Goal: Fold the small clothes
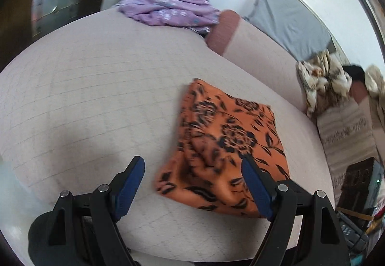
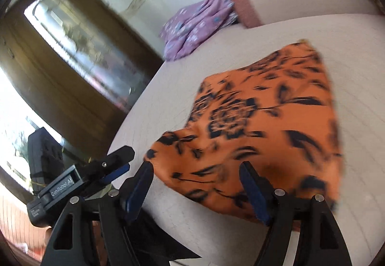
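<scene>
Both grippers are standing released with nothing between their jaws: the left gripper is hovering over the near-left corner of the orange floral cloth, and the right gripper is hovering over the cloth's near edge. That cloth is lying folded into a rough rectangle on the bed, toward its right side as the left wrist view shows it. A purple floral garment is sitting crumpled at the far edge of the bed, well apart from the orange one.

Risks, as a judgement: a blue finger is overlapping the cloth's near edge in view, so any drag while pulling away could be catching the top layer and undoing the fold. The near corner is bulging up slightly, so the layers may be slipping apart by themselves.

Room: the bed is lying bare across its whole left half, giving free space for the purple garment. In the right wrist view, the bed's edge is running just left of the cloth, and the 2 grippers are crowding close together there
</scene>
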A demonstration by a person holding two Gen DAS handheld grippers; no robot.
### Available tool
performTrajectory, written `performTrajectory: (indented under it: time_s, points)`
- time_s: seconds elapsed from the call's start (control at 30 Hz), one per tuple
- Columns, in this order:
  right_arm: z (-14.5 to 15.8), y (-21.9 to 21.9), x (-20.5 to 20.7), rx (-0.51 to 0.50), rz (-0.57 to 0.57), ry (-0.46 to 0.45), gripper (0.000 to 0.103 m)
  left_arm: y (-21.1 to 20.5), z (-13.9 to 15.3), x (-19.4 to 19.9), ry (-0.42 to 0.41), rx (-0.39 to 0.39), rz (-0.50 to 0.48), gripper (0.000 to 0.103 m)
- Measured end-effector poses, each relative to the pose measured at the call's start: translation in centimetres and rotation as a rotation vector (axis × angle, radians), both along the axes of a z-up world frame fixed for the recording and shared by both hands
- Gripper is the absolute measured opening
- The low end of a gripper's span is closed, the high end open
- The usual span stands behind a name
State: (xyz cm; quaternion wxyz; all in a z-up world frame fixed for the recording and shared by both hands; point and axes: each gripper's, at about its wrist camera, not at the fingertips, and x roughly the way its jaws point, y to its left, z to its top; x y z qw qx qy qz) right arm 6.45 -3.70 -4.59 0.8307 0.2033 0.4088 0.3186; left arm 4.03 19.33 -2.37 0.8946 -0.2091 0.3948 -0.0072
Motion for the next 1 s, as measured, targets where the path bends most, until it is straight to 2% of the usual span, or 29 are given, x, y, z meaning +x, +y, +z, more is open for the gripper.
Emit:
performTrajectory:
  time_s: [0.07,0.13,0.17,0.2,0.23,0.27,0.3,0.33,0.37,0.47,0.53,0.6,0.63,0.77,0.87,0.9,1.0]
  points:
    - [0.0,-1.8,0.2,0.019,-0.042,0.008,0.077,-0.7,-0.2,1.2,0.025,-0.011,-0.015,0.083]
    - [-0.3,-3.3,0.0,0.038,-0.073,0.024,0.077,-0.8,-1.2,2.5,0.088,-0.039,-0.022,0.082]
    - [-0.3,-3.6,0.1,0.044,-0.083,0.030,0.077,-0.6,-1.9,3.0,0.124,-0.057,-0.009,0.071]
    - [-0.6,-4.3,0.1,0.055,-0.099,0.041,0.077,-0.3,-2.9,3.5,0.171,-0.055,0.001,0.042]
    - [-0.6,-5.4,-0.5,0.063,-0.104,0.045,0.077,0.1,-3.9,3.7,0.219,-0.048,0.021,0.030]
    - [-0.9,-5.5,-0.4,0.069,-0.106,0.048,0.077,1.1,-5.4,3.7,0.266,-0.079,0.059,0.027]
    - [-1.3,-5.8,-0.4,0.072,-0.106,0.057,0.077,2.4,-6.9,3.3,0.277,-0.174,0.087,0.029]
    - [-1.6,-6.0,-0.3,0.078,-0.105,0.066,0.077,3.1,-7.5,2.8,0.260,-0.234,0.097,0.029]
    - [-1.8,-6.1,-0.2,0.087,-0.100,0.074,0.077,3.4,-7.5,2.3,0.245,-0.249,0.095,0.029]
    - [-2.4,-6.5,-0.1,0.090,-0.088,0.081,0.077,2.3,-6.5,2.2,0.249,-0.153,0.079,0.030]
    - [-2.9,-6.5,0.2,0.099,-0.085,0.099,0.077,1.8,-6.0,2.3,0.260,-0.120,0.087,0.032]
    - [-3.2,-6.6,0.3,0.111,-0.084,0.104,0.077,1.3,-5.2,2.2,0.266,-0.083,0.099,0.040]
    - [-3.2,-6.8,0.3,0.117,-0.081,0.105,0.077,1.0,-4.4,2.1,0.260,-0.043,0.110,0.041]
    - [-2.8,-7.7,0.2,0.146,-0.081,0.104,0.077,-0.6,-0.4,1.2,0.150,0.138,0.136,0.042]
    - [-2.3,-9.1,0.0,0.171,-0.113,0.100,0.077,-2.8,2.4,1.3,0.032,0.260,0.114,0.062]
    - [-2.4,-9.8,0.2,0.186,-0.132,0.105,0.078,-3.7,2.9,1.6,0.005,0.291,0.091,0.065]
    - [-3.1,-11.7,0.8,0.200,-0.197,0.140,0.080,-6.3,2.6,3.3,-0.019,0.362,0.009,0.066]
